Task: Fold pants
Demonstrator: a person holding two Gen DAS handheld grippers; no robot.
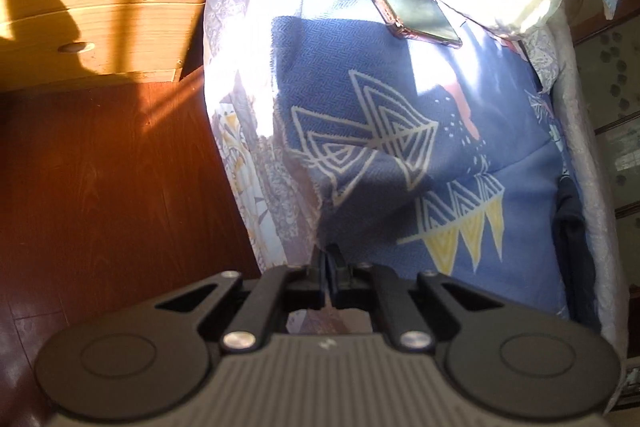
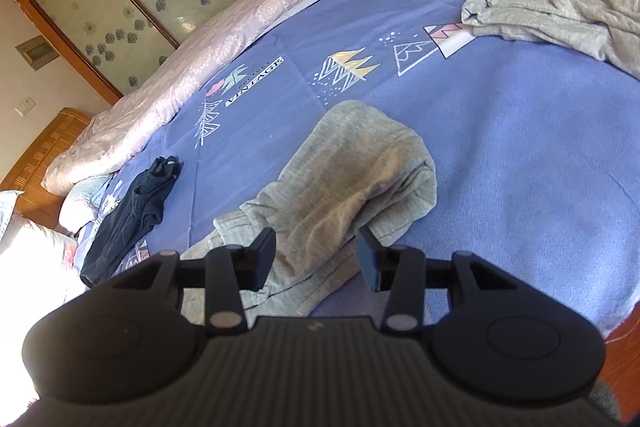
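Grey-green pants (image 2: 344, 187) lie crumpled on blue bedsheet (image 2: 520, 155), dead ahead at my 12 o'clock. My right gripper (image 2: 316, 259) hovers above them, fingers apart, empty. My left gripper (image 1: 330, 267) pinched together, nothing held. Risk: grabbing bunched layers, fold goes crooked. Phone (image 1: 408, 5) near the left gripper's 1 o'clock could snag.

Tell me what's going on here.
A person with a gripper in each hand is working on a bed to fold the grey-green pants, which lie crumpled. The right gripper is open, poised just over them, gripping nothing. The left gripper is shut at the bed's edge, near a phone.
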